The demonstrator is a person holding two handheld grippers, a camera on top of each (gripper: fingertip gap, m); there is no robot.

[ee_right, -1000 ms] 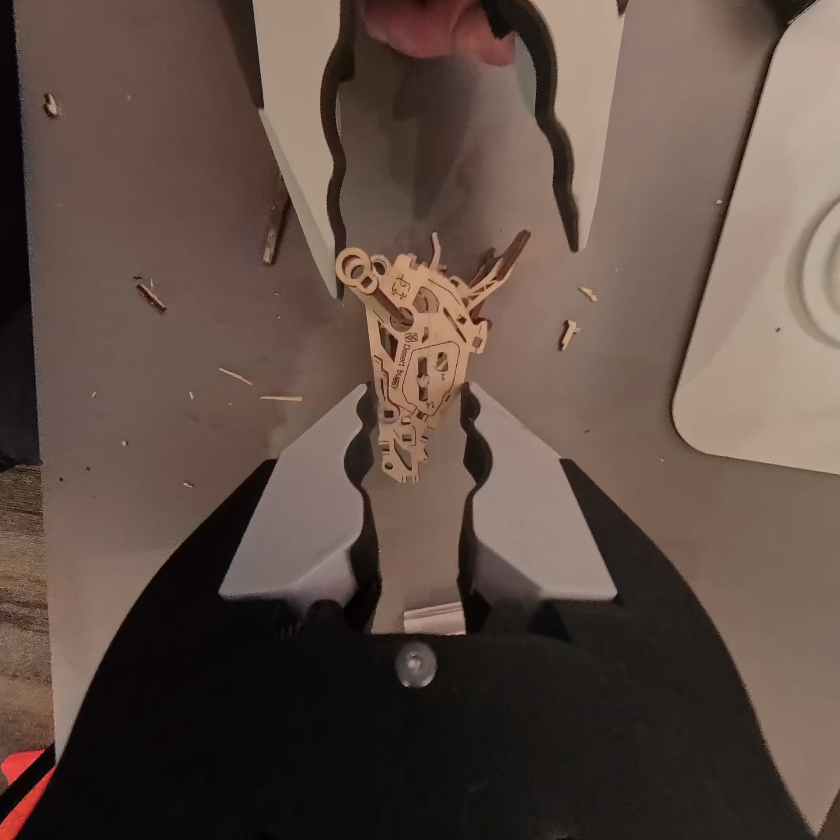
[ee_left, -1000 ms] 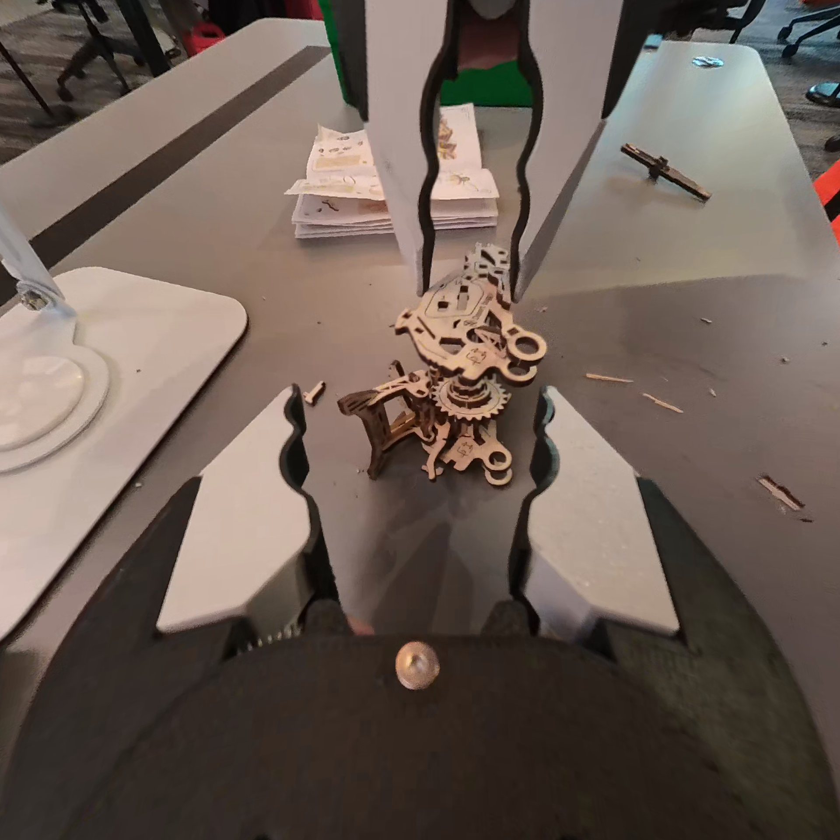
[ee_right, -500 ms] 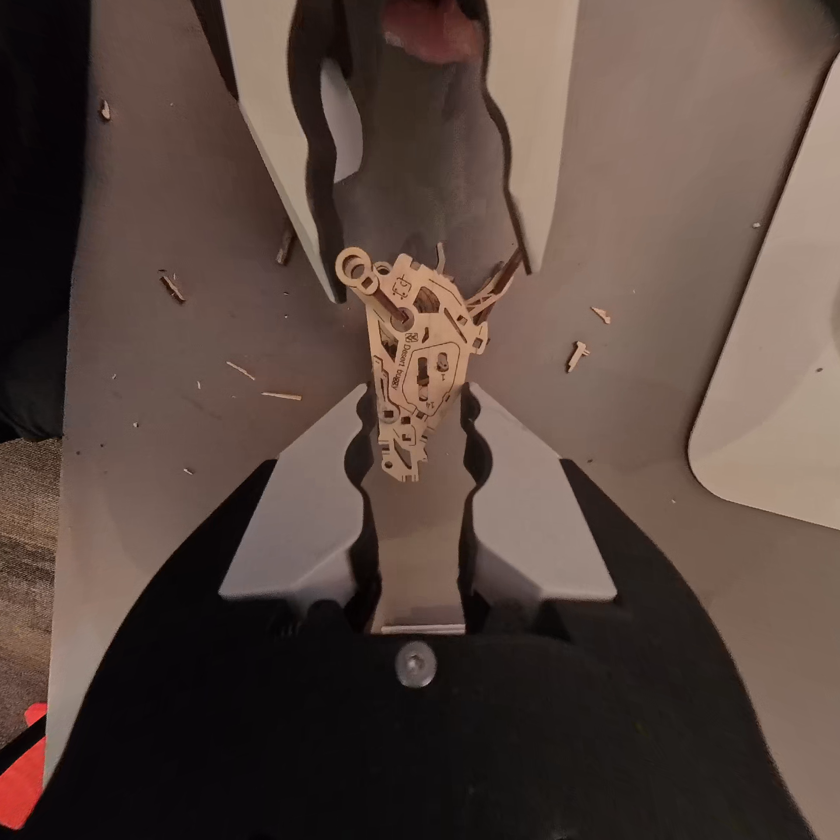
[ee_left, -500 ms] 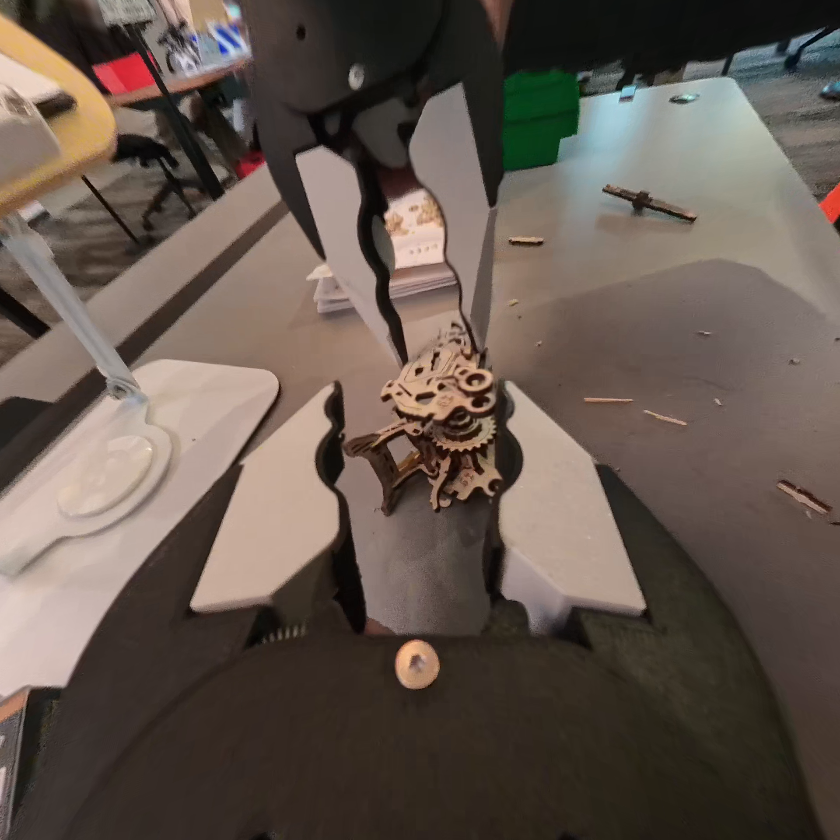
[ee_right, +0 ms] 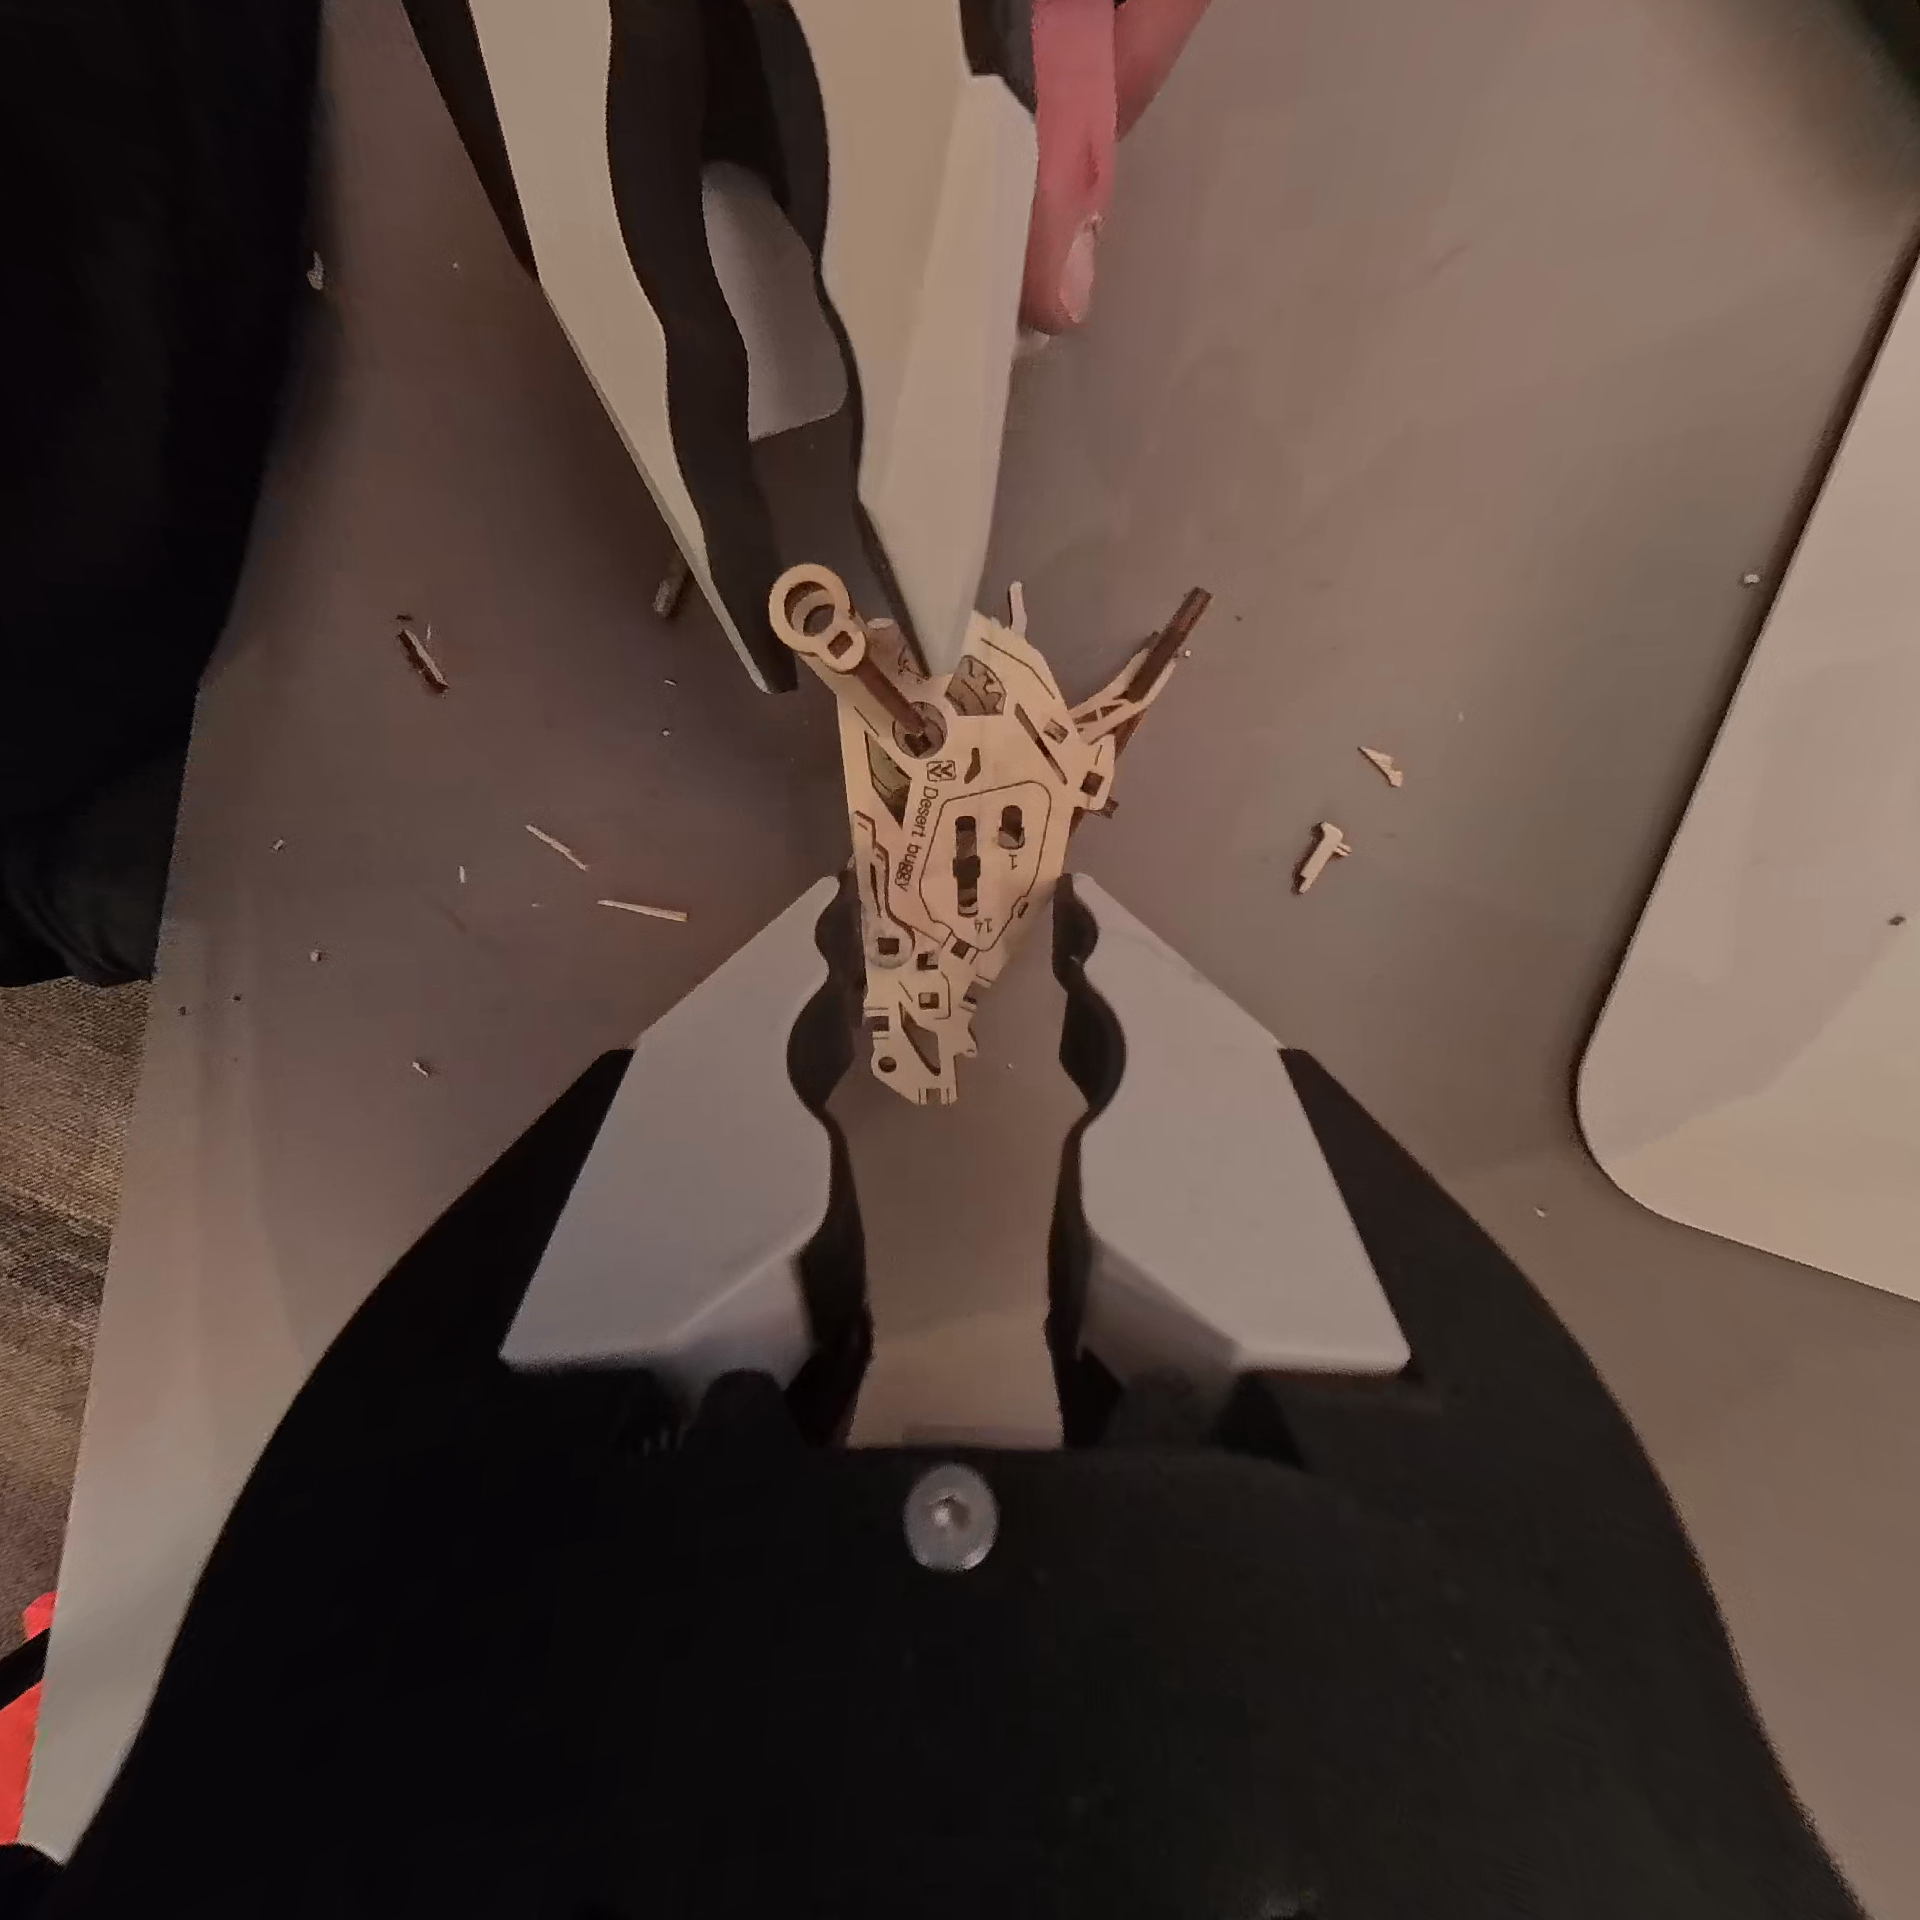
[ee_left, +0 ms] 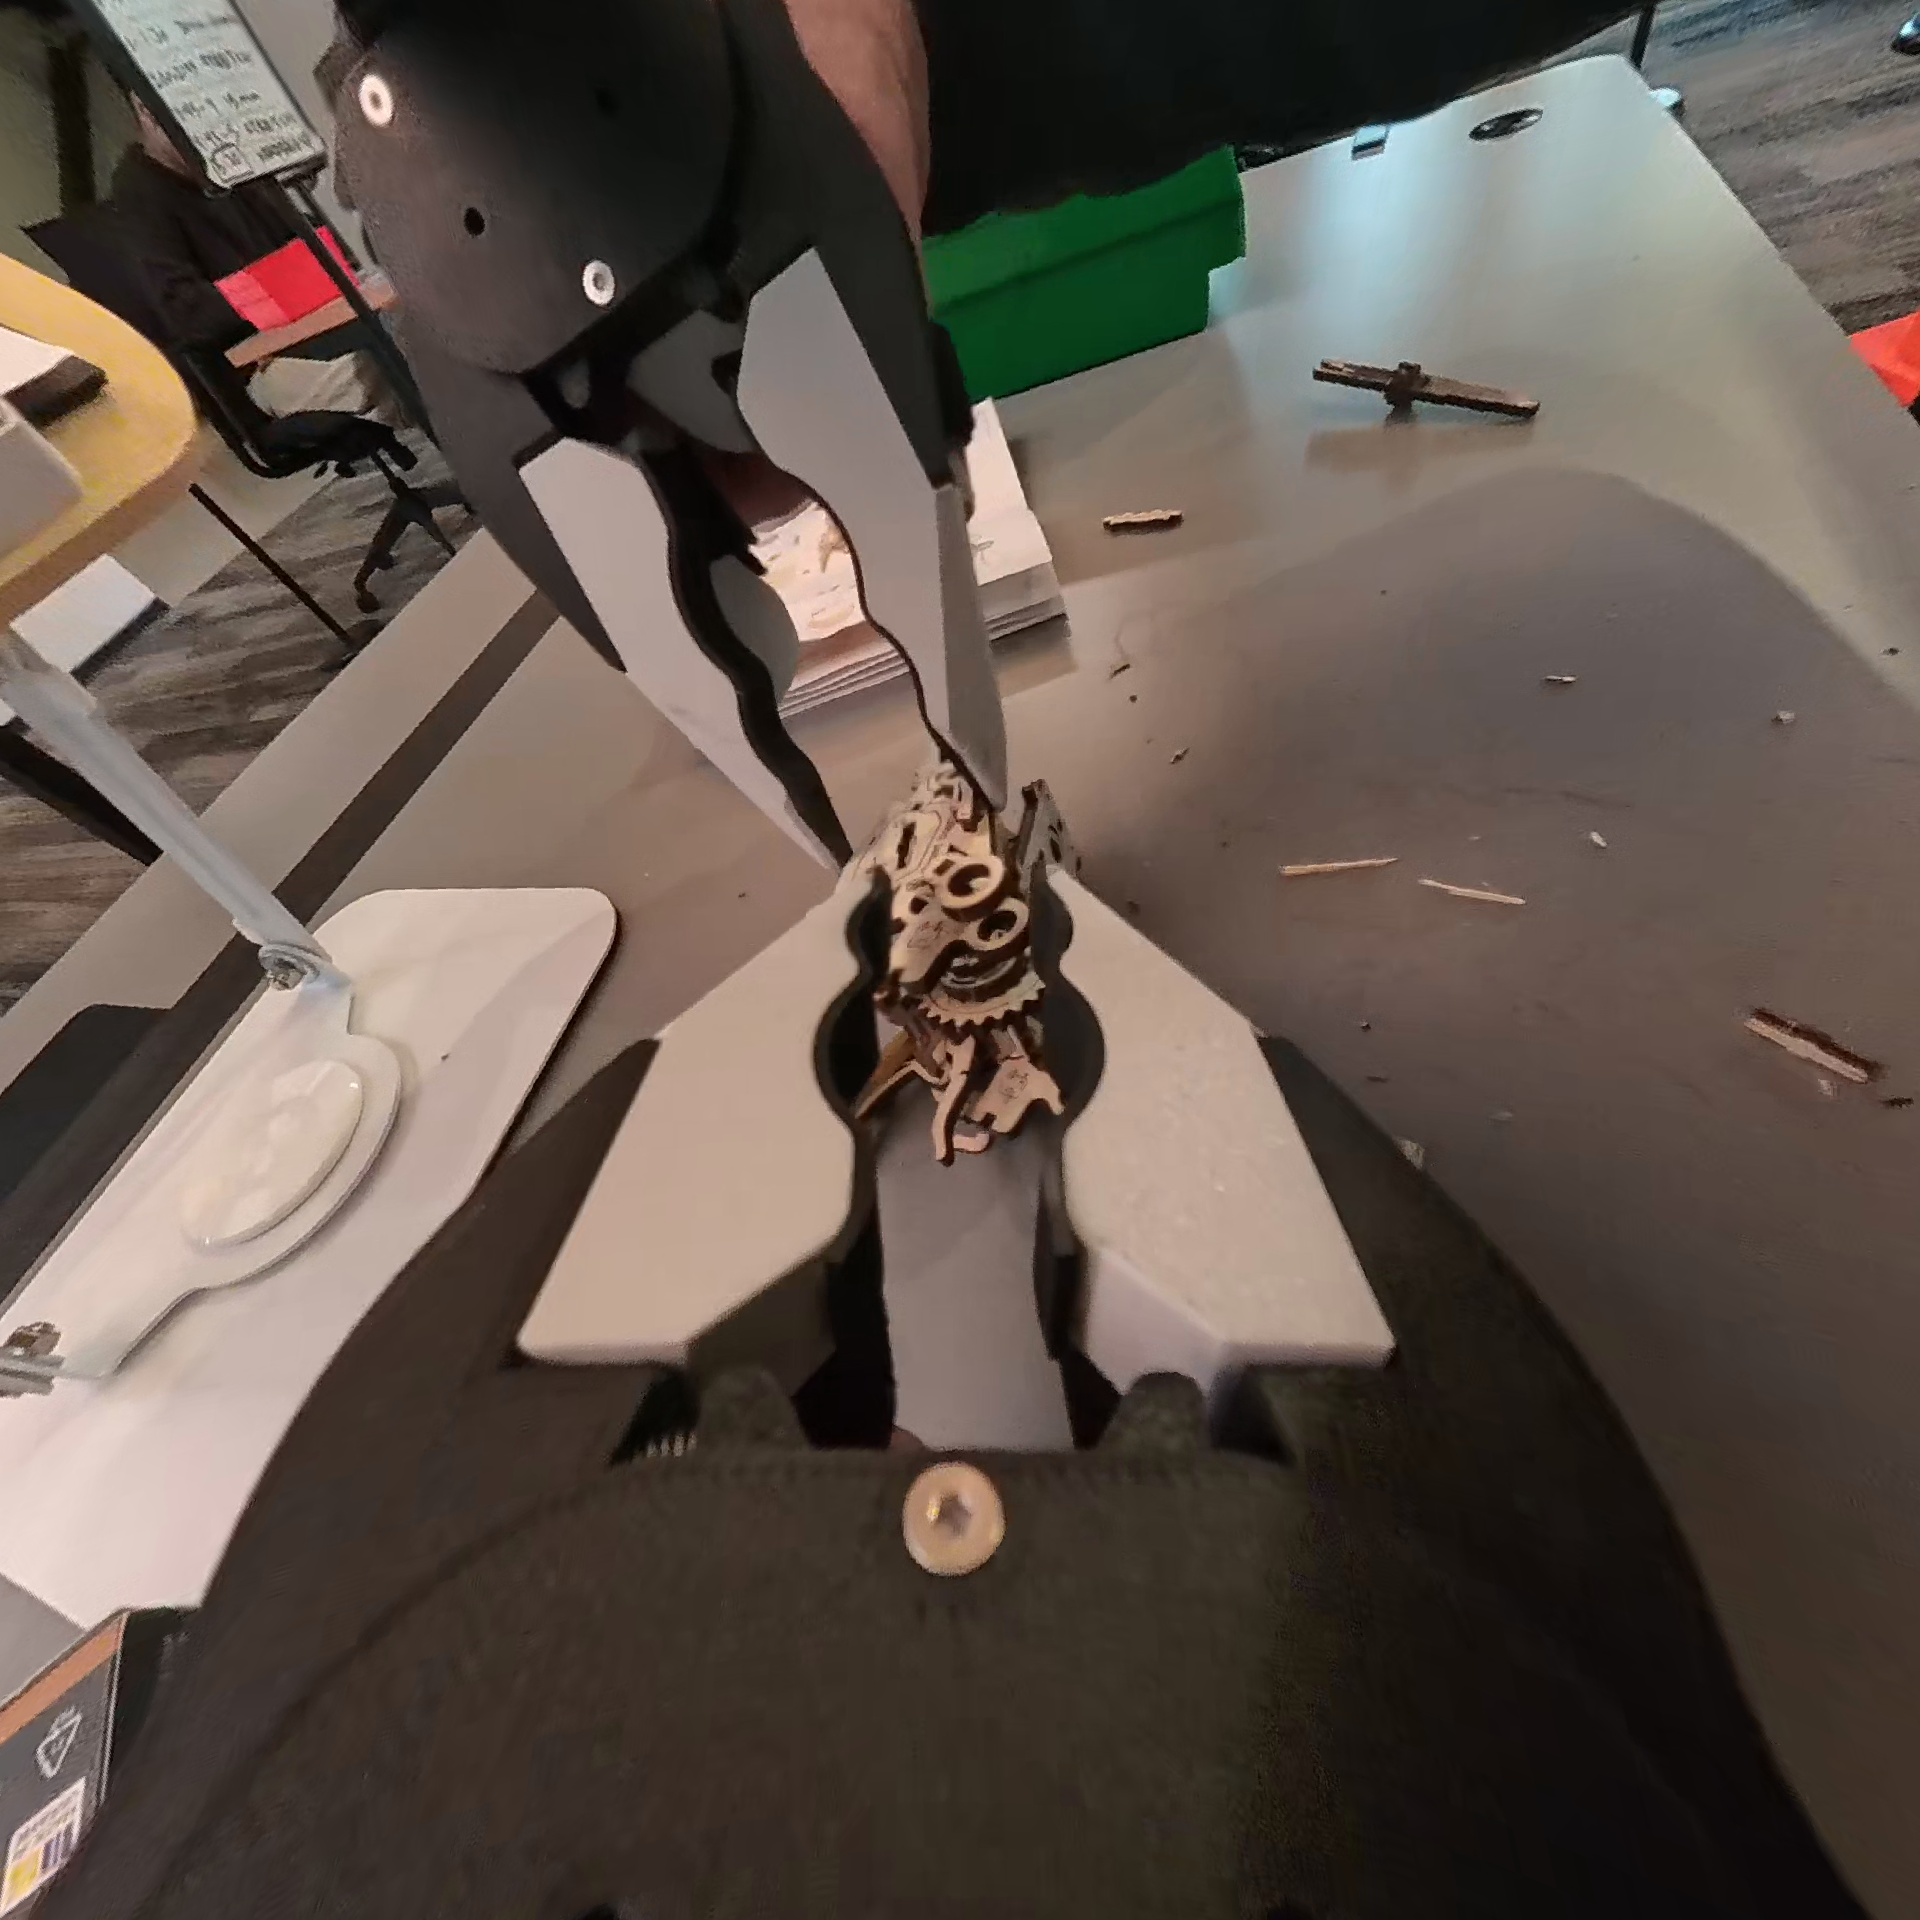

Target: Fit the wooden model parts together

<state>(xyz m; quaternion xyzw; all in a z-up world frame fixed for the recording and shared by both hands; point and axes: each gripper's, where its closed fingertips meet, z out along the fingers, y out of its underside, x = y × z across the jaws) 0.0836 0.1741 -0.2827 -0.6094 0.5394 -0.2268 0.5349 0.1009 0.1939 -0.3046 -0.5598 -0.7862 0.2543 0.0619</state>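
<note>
Closing in since a moment ago, the left gripper (ee_left: 961, 935) now squeezes the one wooden model (ee_left: 961, 977) at its gear end, both pads pressed on it. From left to right on the grey table (ee_left: 1558, 727) sit one white lamp base (ee_left: 312, 1039), one stack of paper sheets (ee_left: 997, 582), and one dark wooden stick piece (ee_left: 1423, 387). The right gripper (ee_right: 956, 914) has not moved and clamps the model's flat plate end, holding it just above the table. Two grippers, one model.
</note>
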